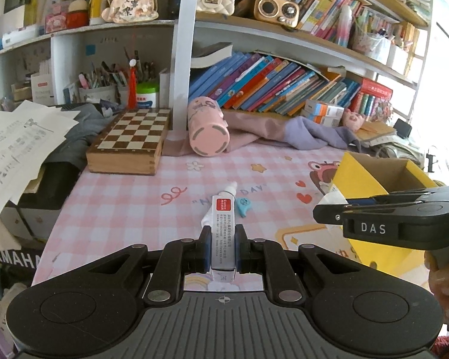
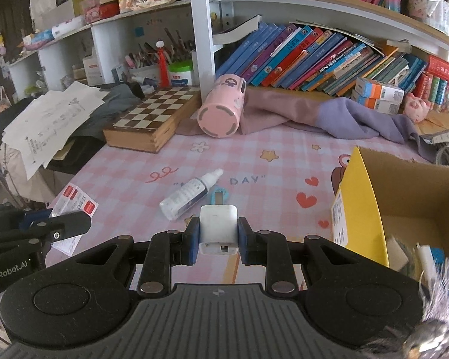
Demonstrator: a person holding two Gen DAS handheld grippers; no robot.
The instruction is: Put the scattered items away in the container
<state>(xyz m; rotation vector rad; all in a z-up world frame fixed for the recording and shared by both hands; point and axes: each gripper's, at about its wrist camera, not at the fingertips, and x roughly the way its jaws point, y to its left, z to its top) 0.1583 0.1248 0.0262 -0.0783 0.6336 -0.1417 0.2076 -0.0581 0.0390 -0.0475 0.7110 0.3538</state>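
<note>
Left wrist view: the left gripper (image 1: 222,246) is pinching a small white and red carton (image 1: 222,233) by its long sides, so the printed face points up and the far end sticks out ahead of the fingers. It looks lifted clear of the pink checked tablecloth (image 1: 119,197), ready to be carried. Just beyond the carton's tip lie a clear spray bottle (image 1: 229,188), mostly hidden behind it, and a small blue clip (image 1: 243,205). At the right edge the other gripper crosses in front of a yellow cardboard box (image 1: 356,179), the container for the tidying.

Right wrist view: the right gripper (image 2: 218,236) is pressed onto a white plug adapter (image 2: 218,227), squeezing its two flat sides, which gives the blue pads (image 2: 193,240) a firm grip on a smooth block. The spray bottle (image 2: 188,194) lies on its side on the cloth just ahead and to the left, with the blue clip (image 2: 220,196) touching or nearly touching it. The yellow box (image 2: 362,203) stands open to the right, and a few small things already lie in its bottom, too blurred to name. At the left edge the left gripper (image 2: 71,223) shows holding the carton (image 2: 74,202).

Both hands seem loaded and near the box, so the likely step is to drop each item in. The bottle and clip would remain to be collected. A pink cup (image 2: 221,110) on its side and a wooden chessboard (image 2: 155,116) sit farther back, near the shelves.
</note>
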